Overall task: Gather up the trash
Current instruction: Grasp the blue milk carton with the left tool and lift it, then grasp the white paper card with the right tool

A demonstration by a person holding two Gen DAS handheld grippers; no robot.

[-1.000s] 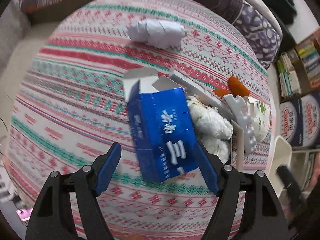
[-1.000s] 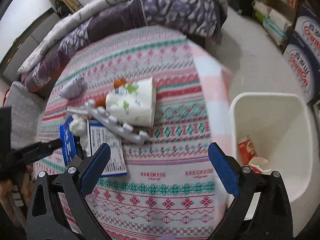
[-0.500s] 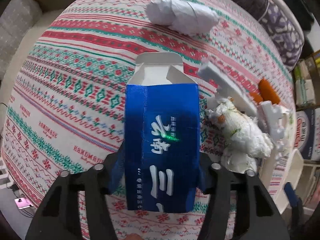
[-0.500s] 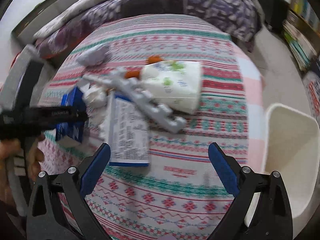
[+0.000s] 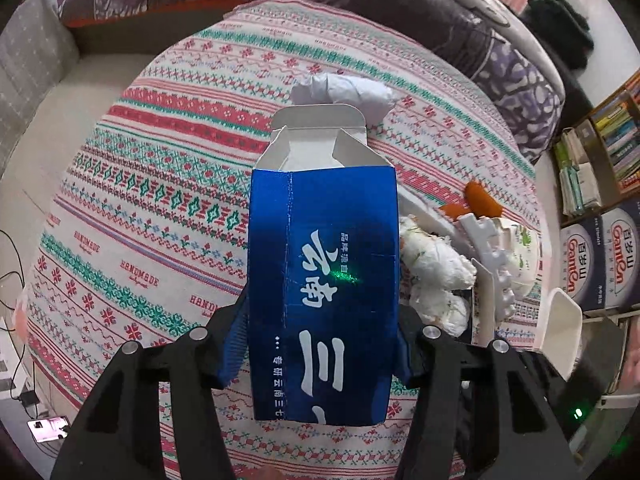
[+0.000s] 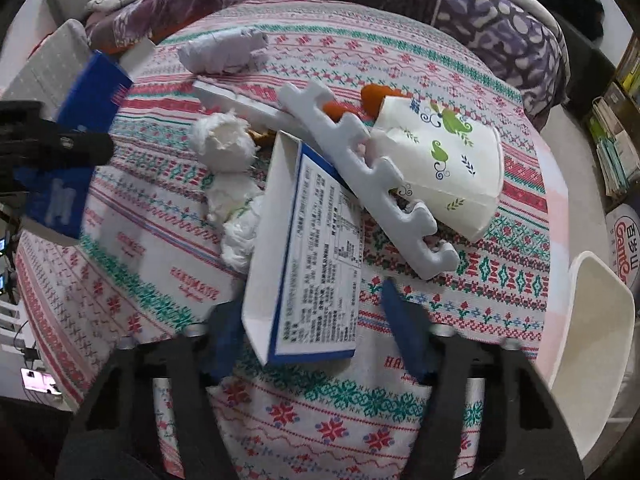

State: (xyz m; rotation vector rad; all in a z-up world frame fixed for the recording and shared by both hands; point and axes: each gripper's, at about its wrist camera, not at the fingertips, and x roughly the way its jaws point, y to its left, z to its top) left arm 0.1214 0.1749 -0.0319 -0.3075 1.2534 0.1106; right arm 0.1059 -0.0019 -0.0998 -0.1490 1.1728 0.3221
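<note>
Trash: several pieces lie in a loose heap on the round surface (image 6: 460, 360) with the patterned cloth; a white bin (image 6: 592, 340) stands just beside its edge, at the right.
Blue carton (image 5: 322, 280): held in the left gripper (image 5: 320, 344), lifted clear of the cloth, its open flaps pointing away from the hand. It is picked up but not yet in the bin.
Left jaws: closed on the two sides of the blue carton, the pads pressing on it.
White box with printed label (image 6: 308, 264): lies on the cloth, its near end between the pads of the right gripper (image 6: 316, 332).
Right jaws: closing around this box; the picture is blurred here, and the right pad seems to stand apart from it, so I judge it is not yet gripped.
Still on the cloth: the grey toothed foam strip (image 6: 368, 176), the paper cup with green print (image 6: 444, 164), the crumpled white tissues (image 6: 228, 160), the wrapped grey bundle (image 6: 224, 54), two orange pieces (image 6: 374, 96).
Bin: I cannot see its inside from here.
Progress: I judge the work is in its early or middle part. One piece is in hand, one is about to be taken, and most of the heap is left.
</note>
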